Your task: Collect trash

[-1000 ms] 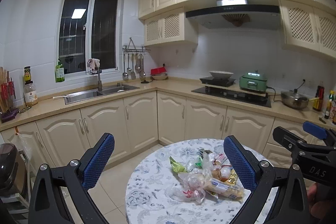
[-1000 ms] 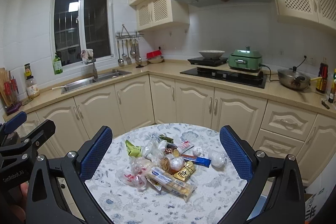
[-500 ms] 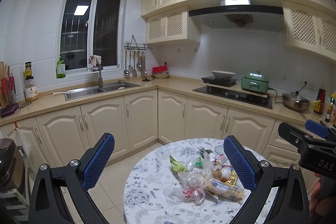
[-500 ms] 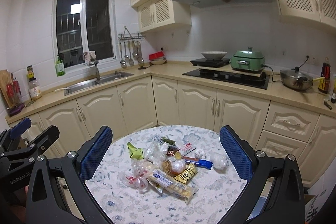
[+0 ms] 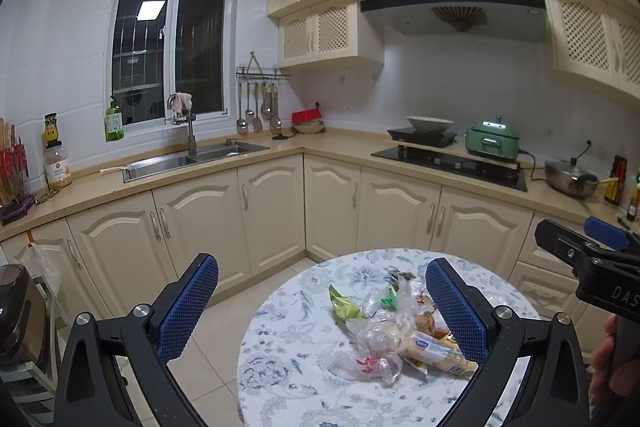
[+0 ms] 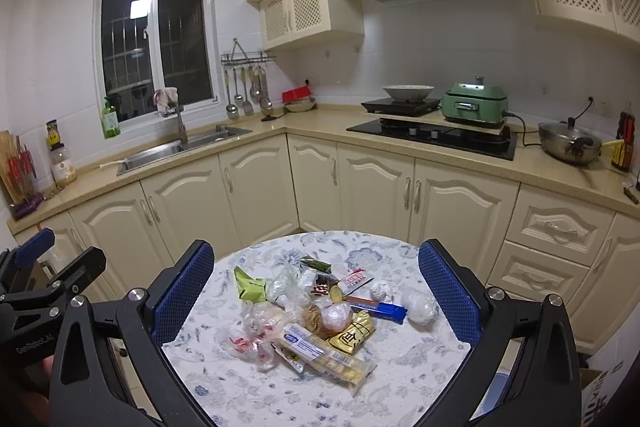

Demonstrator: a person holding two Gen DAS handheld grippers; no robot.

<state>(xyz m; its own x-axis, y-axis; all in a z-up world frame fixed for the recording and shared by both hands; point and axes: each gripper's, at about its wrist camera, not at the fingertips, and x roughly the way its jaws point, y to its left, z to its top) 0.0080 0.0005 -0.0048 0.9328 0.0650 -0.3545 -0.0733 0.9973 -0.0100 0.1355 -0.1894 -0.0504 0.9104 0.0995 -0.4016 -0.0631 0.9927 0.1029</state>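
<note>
Both views have drifted a touch to the left since a second ago, the sink sliding further into frame, while the trash pile (image 6: 316, 311) sits where it was. The left claw (image 5: 322, 311) hangs wide open with nothing in it, blue pads apart, poised above the near-left side of the round floral counter (image 5: 288, 339). The right claw (image 6: 316, 301) is spread just as wide, also empty, framing the heap from above. In that heap: a green wrapper (image 6: 250, 285) on the left, crumpled clear plastic bags (image 6: 256, 331) nearer, a long cracker pack (image 6: 324, 351) lying toward the near edge, a gold sachet (image 6: 354, 337) touching it, a blue bar wrapper (image 6: 386, 309) to the right, and two white balled-up wads (image 6: 418, 305) at the right. Neither claw touches any of it. Beyond, on the far worktop, a green cooker (image 6: 474, 103) stands beside the hob.
</note>
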